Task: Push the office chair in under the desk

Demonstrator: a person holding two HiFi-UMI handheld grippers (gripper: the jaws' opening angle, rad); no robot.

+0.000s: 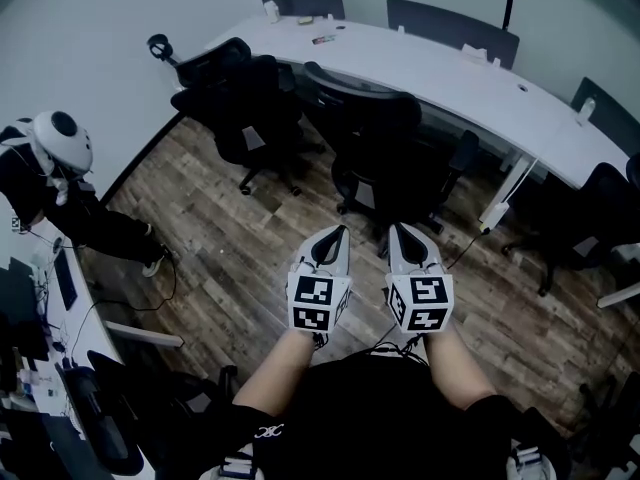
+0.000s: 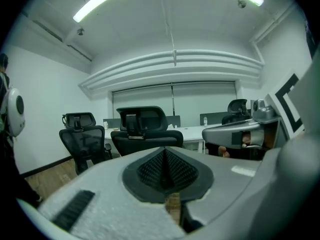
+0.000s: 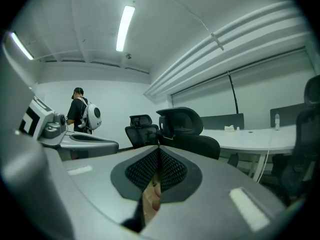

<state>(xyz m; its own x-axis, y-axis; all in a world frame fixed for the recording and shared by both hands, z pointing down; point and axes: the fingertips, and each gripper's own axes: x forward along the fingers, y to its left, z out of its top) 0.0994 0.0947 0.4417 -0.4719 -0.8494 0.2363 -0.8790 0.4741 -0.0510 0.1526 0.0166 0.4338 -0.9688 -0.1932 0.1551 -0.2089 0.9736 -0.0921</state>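
A black office chair stands on the wood floor, pulled out from the long white curved desk, its back toward me. The same chair fills the middle of the left gripper view, and the chair shows ahead in the right gripper view. My left gripper and right gripper are side by side in front of me, both shut and empty, short of the chair's back and not touching it.
A second black chair stands to the left of the first, more chairs at the right. A person with a white backpack stands at far left by a cluttered desk. A cable trails across the floor.
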